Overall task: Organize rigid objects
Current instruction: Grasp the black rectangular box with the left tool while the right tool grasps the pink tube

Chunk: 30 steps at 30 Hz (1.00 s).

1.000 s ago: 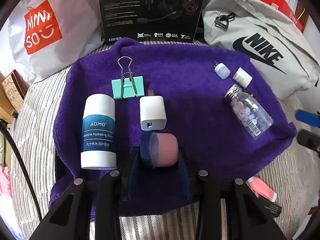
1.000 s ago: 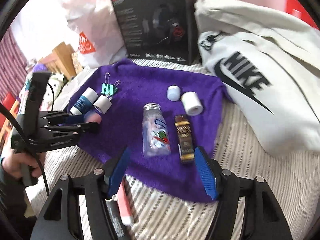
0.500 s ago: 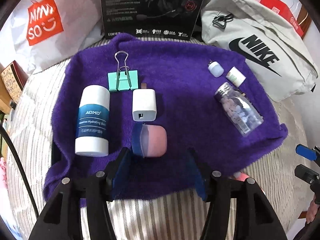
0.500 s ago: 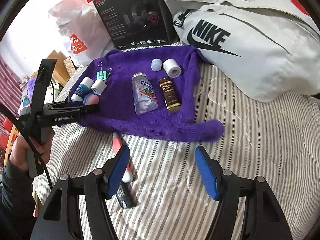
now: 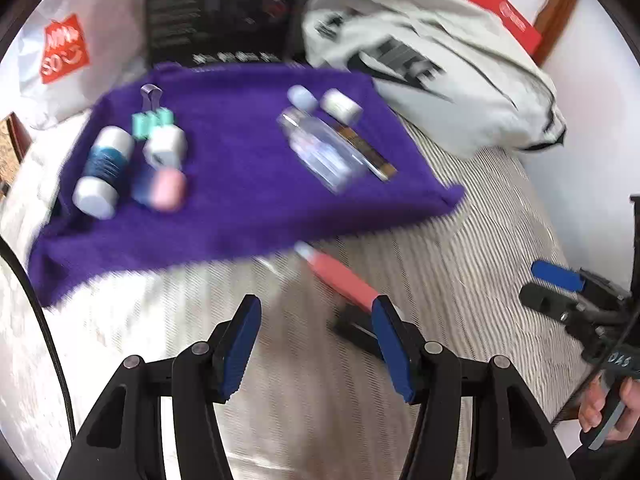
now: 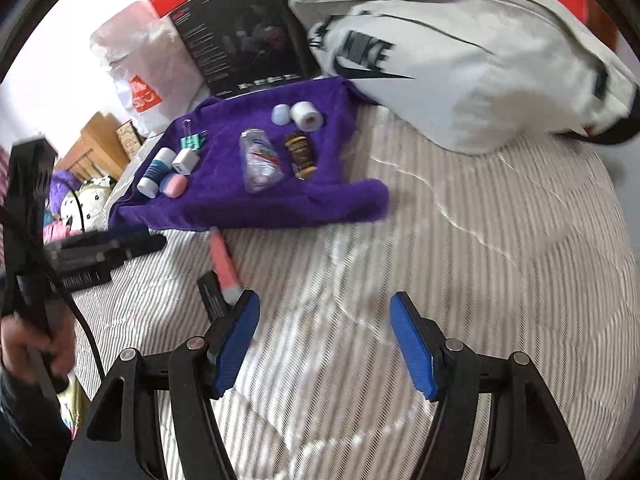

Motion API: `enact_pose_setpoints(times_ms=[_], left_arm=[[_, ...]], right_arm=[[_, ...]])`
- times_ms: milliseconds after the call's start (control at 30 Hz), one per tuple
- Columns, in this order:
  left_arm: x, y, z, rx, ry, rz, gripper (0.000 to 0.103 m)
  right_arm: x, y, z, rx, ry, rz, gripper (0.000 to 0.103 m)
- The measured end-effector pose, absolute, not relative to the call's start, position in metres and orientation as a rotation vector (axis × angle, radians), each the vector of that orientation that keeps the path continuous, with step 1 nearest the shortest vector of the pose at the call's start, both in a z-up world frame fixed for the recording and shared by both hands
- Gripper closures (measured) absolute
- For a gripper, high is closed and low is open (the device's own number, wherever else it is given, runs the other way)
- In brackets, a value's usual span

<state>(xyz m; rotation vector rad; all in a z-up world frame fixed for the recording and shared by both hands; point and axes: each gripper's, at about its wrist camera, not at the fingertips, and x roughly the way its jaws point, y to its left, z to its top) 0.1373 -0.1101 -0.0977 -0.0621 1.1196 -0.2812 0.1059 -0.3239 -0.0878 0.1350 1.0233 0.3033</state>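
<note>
A purple towel (image 5: 248,200) on the striped bed holds a white-and-blue tube (image 5: 102,170), a white charger (image 5: 166,146), a pink-and-blue case (image 5: 162,188), a green binder clip (image 5: 152,120), a clear pill bottle (image 5: 320,154), a brown bottle (image 5: 366,152) and two small white caps (image 5: 340,104). A pink tube (image 5: 340,280) and a black object (image 5: 358,330) lie on the bed in front of the towel. My left gripper (image 5: 316,344) is open and empty above the bed, just left of the pink tube. My right gripper (image 6: 326,346) is open and empty above bare bedding.
A grey Nike bag (image 6: 460,56), a black headset box (image 6: 240,36) and a white Miniso bag (image 5: 68,48) stand behind the towel. The right gripper also shows in the left wrist view (image 5: 560,280) at the bed's right side.
My left gripper let go of the pink-and-blue case on the towel, then drew back and swung right toward the pink tube. My right gripper pulled back from the towel.
</note>
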Motion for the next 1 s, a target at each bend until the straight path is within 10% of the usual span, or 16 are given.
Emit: enact_pose_setpoints(times_ms=[1000], left_arm=[[0.108, -0.128, -0.125, 0.091, 1.177, -0.178, 0.039]], right_arm=[[0.065, -0.331, -0.117, 0.131, 1.074, 0.371, 0.036]])
